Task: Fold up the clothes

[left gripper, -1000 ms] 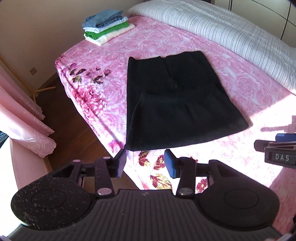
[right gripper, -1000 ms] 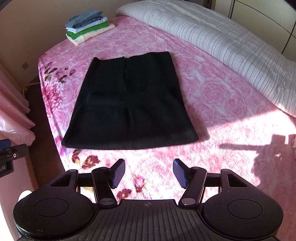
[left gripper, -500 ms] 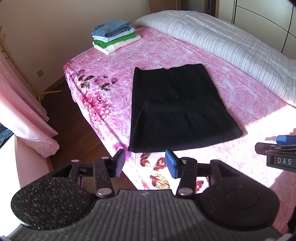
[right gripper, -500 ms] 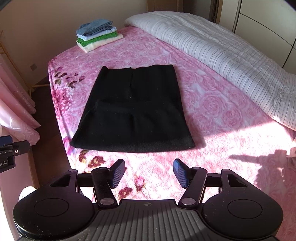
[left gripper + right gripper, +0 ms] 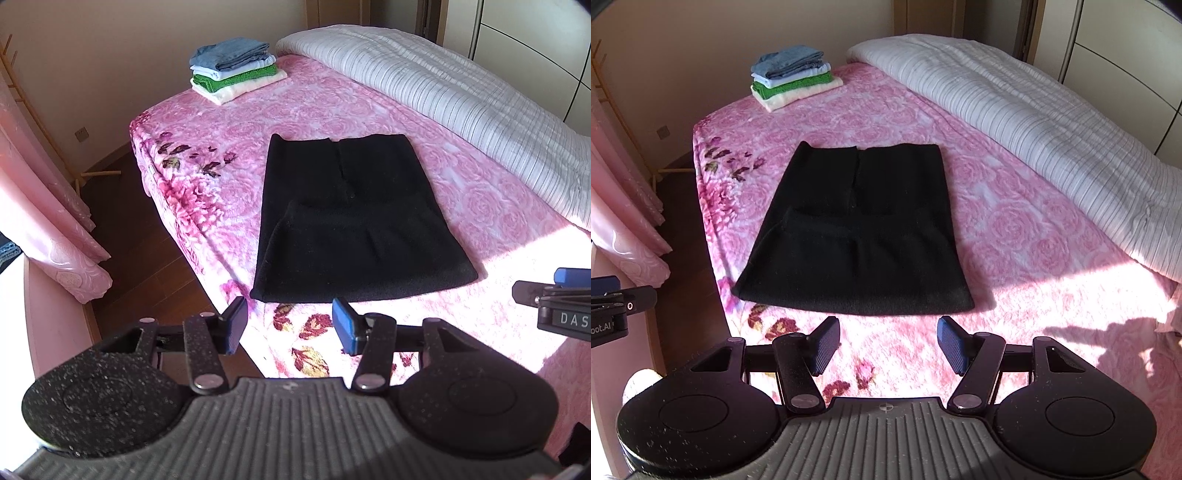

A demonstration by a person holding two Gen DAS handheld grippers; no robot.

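Lying flat on the pink floral bedspread [image 5: 894, 110]: black skirt [image 5: 857, 236], wide hem nearest, its left side close to the bed's edge. Hovering just short of that hem, jaws spread wide and gripping nothing: left gripper [image 5: 288, 325] and right gripper [image 5: 888, 345]. Sitting well apart at the far corner: folded clothes stack [image 5: 794, 75]. Running along the right: striped quilt [image 5: 1034, 122].
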